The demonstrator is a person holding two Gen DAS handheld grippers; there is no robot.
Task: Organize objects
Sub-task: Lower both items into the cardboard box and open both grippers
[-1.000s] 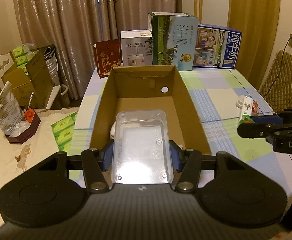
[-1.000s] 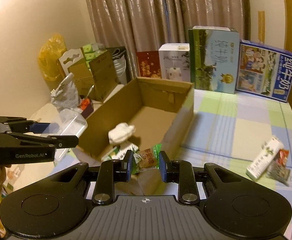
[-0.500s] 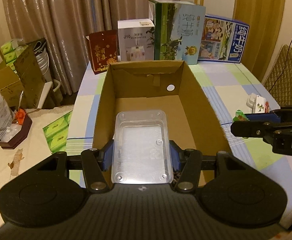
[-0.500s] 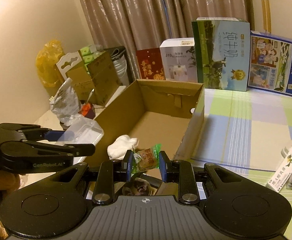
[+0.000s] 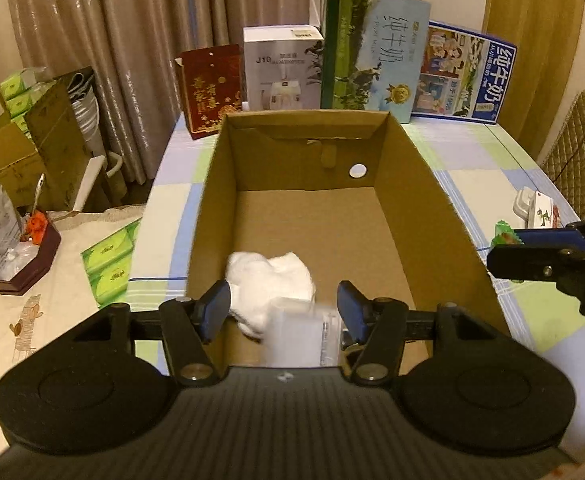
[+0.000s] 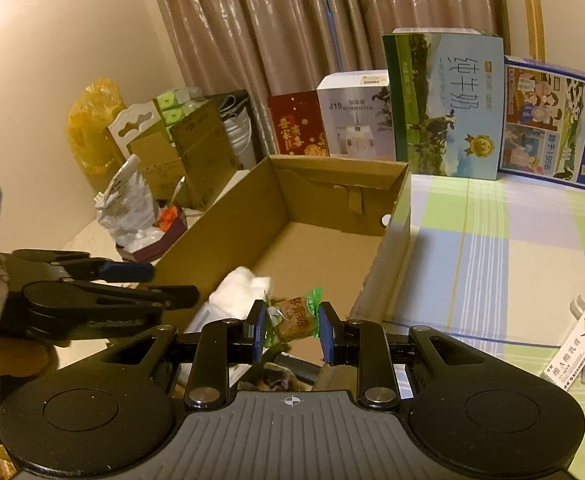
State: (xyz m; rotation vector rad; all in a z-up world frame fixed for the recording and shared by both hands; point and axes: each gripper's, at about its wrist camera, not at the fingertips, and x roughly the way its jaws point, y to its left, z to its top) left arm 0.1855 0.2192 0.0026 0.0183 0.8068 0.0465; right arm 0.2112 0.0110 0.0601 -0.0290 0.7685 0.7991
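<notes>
Over the near end of the cardboard box (image 5: 424,184), the left gripper (image 5: 283,310) has just been opening its jaws; they stand spread, clear of the blurred clear plastic container (image 5: 300,336) lying between them beside a white cloth (image 5: 270,280) on the box floor. The right gripper (image 6: 290,330) pinches a green-ended snack packet (image 6: 294,316) above the box's near corner on the checked surface (image 6: 512,240).
</notes>
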